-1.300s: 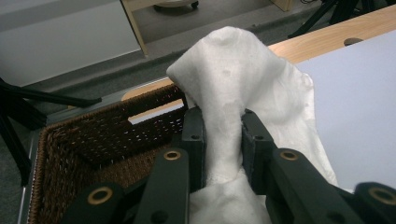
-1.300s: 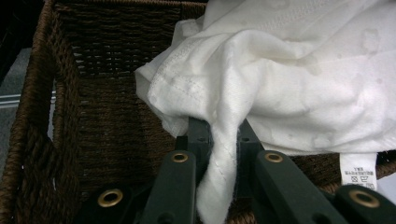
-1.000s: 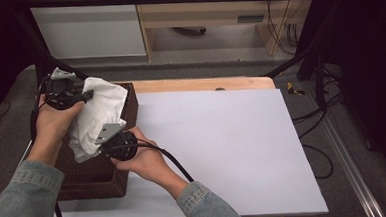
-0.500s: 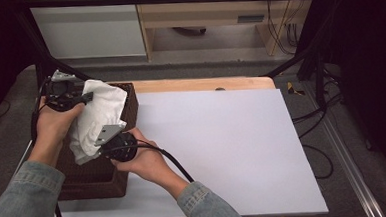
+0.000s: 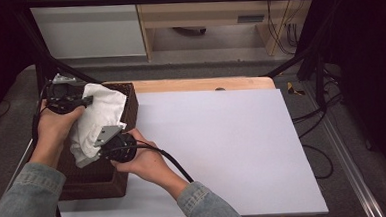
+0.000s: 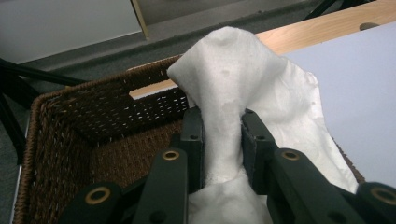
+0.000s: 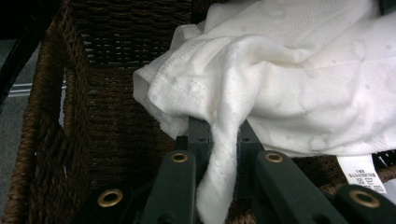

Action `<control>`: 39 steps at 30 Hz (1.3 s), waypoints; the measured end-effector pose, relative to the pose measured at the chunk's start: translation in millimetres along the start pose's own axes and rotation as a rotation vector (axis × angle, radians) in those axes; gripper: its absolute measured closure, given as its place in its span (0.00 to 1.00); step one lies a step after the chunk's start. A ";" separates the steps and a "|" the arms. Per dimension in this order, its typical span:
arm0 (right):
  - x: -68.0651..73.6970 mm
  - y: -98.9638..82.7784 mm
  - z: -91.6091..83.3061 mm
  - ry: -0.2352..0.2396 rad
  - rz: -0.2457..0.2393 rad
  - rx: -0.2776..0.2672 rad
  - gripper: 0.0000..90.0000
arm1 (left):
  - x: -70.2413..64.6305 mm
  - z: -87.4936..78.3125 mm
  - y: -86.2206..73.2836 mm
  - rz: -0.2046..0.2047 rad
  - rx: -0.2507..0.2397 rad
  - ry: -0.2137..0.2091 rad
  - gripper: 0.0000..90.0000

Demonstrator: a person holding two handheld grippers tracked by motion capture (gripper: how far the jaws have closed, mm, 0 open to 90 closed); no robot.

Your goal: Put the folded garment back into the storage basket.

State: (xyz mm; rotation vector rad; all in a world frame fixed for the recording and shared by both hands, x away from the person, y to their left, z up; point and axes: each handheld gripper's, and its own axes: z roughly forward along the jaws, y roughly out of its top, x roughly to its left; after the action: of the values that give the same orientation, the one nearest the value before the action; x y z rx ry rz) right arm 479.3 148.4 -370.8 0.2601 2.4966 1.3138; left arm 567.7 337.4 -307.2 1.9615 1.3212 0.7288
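Two grippers hold one white cloth between them. The left gripper (image 6: 223,140) is clamped on a bunched fold of the white cloth (image 6: 243,84); the right gripper (image 7: 223,140) pinches another fold of it. The cloth stretches from one gripper to the other above the single brown wicker basket (image 5: 92,181), partly hanging inside it. A care label (image 7: 362,172) dangles beside the right gripper.

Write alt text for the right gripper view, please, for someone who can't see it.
Two black jaws of the right tool pinch a fold of a white cloth, which hangs bunched over the inside of a dark brown woven basket. A small printed care label dangles from the cloth at lower right.
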 end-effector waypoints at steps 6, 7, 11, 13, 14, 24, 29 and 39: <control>1.5 -0.4 2.3 0.011 0.007 0.010 0.92 | -0.2 3.3 -5.9 -0.004 0.009 -0.002 0.82; 1.7 -0.5 2.5 0.013 0.005 0.011 0.92 | -0.3 3.9 -6.6 -0.003 0.011 -0.004 0.82; 2.4 -0.9 3.6 0.017 0.007 0.016 0.91 | -0.2 4.8 -8.2 -0.003 0.013 -0.001 0.82; 2.2 -0.8 3.9 0.018 0.008 0.016 0.91 | -0.1 4.9 -8.3 -0.003 0.013 0.003 0.82; 2.1 -0.8 4.0 0.018 0.008 0.016 0.91 | -0.1 5.0 -8.3 -0.001 0.013 0.005 0.82; 2.4 -2.3 6.3 0.020 0.014 0.027 0.91 | -2.6 9.0 -10.4 0.008 0.026 0.013 0.82; 2.6 -2.6 7.6 0.025 0.015 0.028 0.91 | -2.4 9.0 -10.7 0.008 0.026 0.013 0.82; 2.9 -1.4 12.8 0.033 0.033 0.044 0.81 | 2.2 9.7 -12.4 -0.034 0.024 0.040 0.67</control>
State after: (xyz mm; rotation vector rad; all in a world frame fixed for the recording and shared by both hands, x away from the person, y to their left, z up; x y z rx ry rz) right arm 481.0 158.3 -379.3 0.2933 2.5612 1.2868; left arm 568.6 340.8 -322.7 1.9471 1.3899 0.7429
